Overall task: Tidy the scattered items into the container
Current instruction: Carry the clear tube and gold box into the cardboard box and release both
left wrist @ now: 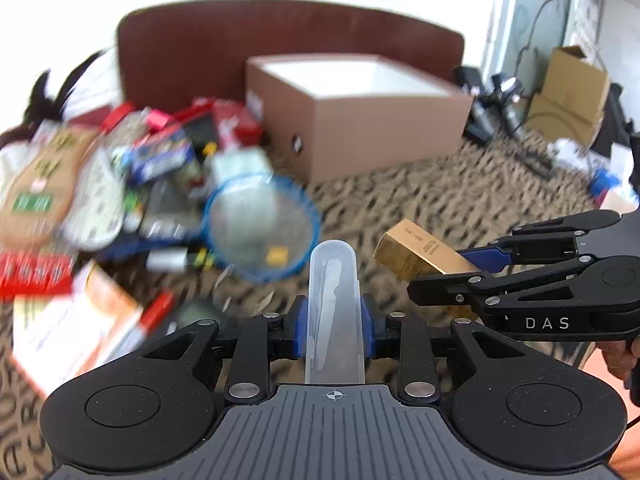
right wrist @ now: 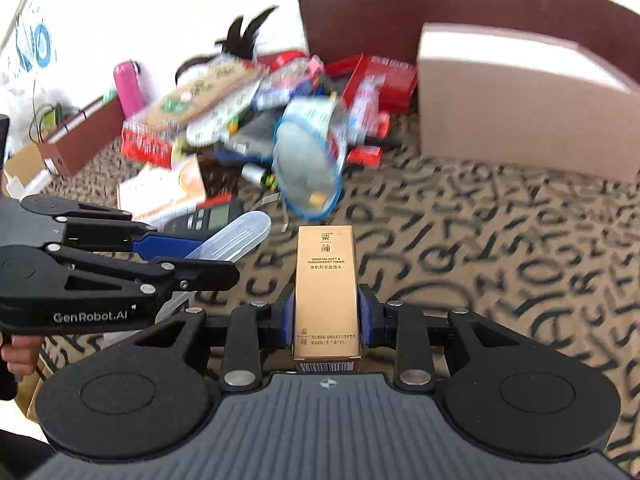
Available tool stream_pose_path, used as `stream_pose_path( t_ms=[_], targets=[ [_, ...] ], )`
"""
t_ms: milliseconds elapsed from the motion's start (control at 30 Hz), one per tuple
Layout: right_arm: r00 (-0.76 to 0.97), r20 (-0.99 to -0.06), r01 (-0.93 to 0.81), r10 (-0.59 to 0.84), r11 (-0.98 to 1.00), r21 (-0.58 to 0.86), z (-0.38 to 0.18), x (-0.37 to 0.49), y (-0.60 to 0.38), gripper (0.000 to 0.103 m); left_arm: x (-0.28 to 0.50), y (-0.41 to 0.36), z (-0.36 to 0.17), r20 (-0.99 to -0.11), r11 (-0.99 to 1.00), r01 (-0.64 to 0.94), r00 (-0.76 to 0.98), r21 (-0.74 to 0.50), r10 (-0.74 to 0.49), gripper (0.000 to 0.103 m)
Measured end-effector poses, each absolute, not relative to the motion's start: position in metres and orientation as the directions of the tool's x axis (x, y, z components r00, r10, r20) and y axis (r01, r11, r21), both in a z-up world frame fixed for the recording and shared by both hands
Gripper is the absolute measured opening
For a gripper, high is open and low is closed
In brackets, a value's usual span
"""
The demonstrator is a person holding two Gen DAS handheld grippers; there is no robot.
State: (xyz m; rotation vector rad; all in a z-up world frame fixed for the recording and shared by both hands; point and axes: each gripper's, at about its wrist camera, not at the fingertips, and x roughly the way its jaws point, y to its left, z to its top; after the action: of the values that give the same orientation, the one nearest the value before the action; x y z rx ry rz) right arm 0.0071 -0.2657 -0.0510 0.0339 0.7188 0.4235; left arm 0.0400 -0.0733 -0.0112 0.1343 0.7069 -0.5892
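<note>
My left gripper (left wrist: 334, 330) is shut on a clear plastic case (left wrist: 334, 304) with a utensil inside, held above the patterned carpet. My right gripper (right wrist: 326, 322) is shut on a gold toner box (right wrist: 325, 280). The gold box also shows in the left wrist view (left wrist: 420, 256), and the clear case in the right wrist view (right wrist: 236, 240). The open cardboard box (left wrist: 360, 112) stands ahead, also in the right wrist view (right wrist: 528, 104) at the upper right. A pile of scattered items (left wrist: 120, 168) lies left of it, also in the right wrist view (right wrist: 260, 120).
A blue-rimmed mesh strainer (left wrist: 260, 224) lies at the pile's edge. A dark red headboard (left wrist: 280, 40) stands behind the box. More cardboard boxes (left wrist: 568, 92) and cables sit far right. A pink bottle (right wrist: 128, 88) and a brown box (right wrist: 80, 140) sit far left.
</note>
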Motion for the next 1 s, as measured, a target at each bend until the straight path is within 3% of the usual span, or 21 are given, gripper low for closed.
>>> stream_pose_path(
  t_ms=[367, 633, 800, 1000],
  targets=[
    [0.788, -0.53, -0.328, 0.314, 0.942, 0.072, 0.017, 0.052, -0.32, 0.035, 0.11, -0.156, 0.064, -0.568, 0.789, 0.614, 0.644, -0.015, -0.512, 0.025],
    [0.853, -0.478, -0.241, 0.21, 0.97, -0.003, 0.066, 0.127, -0.362, 0.035, 0.206, -0.22, 0.109, -0.569, 0.812, 0.579, 0.646, -0.069, -0.509, 0.025],
    [0.845, -0.517, -0.166, 0.138, 0.986, -0.009, 0.074, 0.2, -0.389, 0.035, 0.277, -0.255, 0.096, -0.616, 0.831, 0.538, 0.609, -0.141, -0.499, 0.026],
    [0.769, -0.638, -0.117, 0.049, 0.991, -0.065, 0.037, 0.277, -0.41, 0.035, 0.346, -0.29, 0.048, -0.705, 0.845, 0.507, 0.537, -0.168, -0.463, 0.026]
  ],
)
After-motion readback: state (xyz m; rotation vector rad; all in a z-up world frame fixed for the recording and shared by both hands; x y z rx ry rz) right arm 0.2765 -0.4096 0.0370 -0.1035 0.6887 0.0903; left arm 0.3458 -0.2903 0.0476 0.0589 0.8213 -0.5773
